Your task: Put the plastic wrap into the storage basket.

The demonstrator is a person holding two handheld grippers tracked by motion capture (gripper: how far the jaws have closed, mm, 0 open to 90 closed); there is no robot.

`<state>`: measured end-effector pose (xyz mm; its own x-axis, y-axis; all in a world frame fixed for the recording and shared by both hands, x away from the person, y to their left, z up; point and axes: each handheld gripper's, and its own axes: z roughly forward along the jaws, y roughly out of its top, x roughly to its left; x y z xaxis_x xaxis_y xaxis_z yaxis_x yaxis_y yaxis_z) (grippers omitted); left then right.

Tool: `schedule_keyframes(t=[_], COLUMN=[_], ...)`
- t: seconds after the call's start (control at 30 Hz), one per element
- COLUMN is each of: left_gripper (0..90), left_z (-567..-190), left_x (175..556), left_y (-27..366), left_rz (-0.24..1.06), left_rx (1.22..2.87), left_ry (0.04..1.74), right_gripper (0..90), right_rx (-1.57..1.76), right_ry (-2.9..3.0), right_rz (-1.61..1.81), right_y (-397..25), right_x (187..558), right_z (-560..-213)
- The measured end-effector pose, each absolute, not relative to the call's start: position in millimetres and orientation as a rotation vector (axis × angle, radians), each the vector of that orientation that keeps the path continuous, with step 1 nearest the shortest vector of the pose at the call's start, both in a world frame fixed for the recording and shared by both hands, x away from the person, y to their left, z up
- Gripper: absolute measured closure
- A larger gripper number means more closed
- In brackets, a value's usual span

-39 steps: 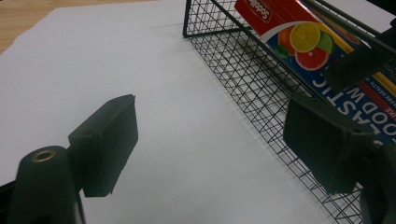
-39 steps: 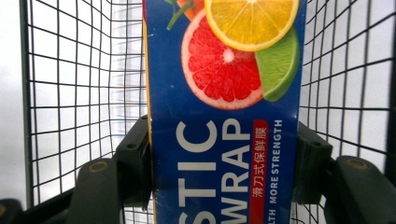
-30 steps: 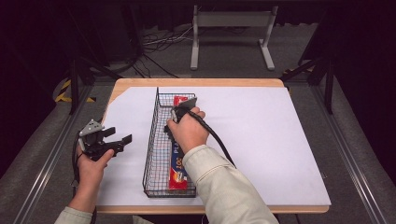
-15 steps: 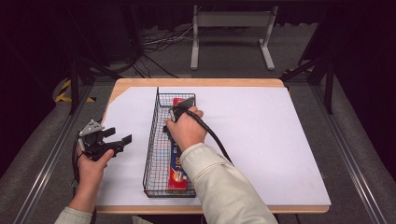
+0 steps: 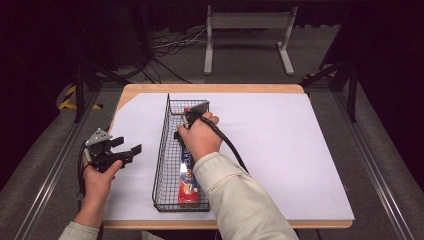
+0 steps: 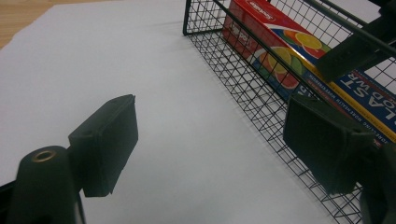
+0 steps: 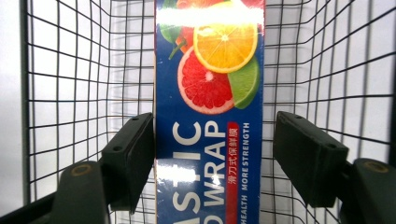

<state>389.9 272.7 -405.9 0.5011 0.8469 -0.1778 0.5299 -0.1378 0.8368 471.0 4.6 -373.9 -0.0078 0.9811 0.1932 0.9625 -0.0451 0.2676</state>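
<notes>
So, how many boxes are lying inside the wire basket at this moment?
1. A single plastic wrap box lies lengthwise in the wire basket, between the open jaws of the right gripper. The hand and sleeve cover part of the basket, so something small may be hidden.

Plastic wrap box (image 5: 189, 172) partly behind forearm

Looks like a lab/test rig: dark curtained room, white-covered table (image 5: 300, 150), metal rails on the floor, cables (image 5: 170, 45) and grey stand (image 5: 247, 30) at 12 o'clock.
</notes>
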Motion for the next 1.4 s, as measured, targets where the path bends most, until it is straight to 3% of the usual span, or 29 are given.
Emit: schedule_keyframes(t=[0.87, 1.4], left_gripper=[18.8, 18.7], left_z=[-409, -412], left_x=[385, 389], left_y=[276, 269], left_rz=[0.492, 0.465], left_rx=[1.837, 1.863], left_ry=[1.172, 1.158], right_gripper=[25.7, 25.7], right_rx=[1.875, 1.736], right_ry=[2.082, 2.084], right_rz=[0.985, 1.149], right_y=[-18, -43], right_x=[456, 441], right_z=[-334, -316])
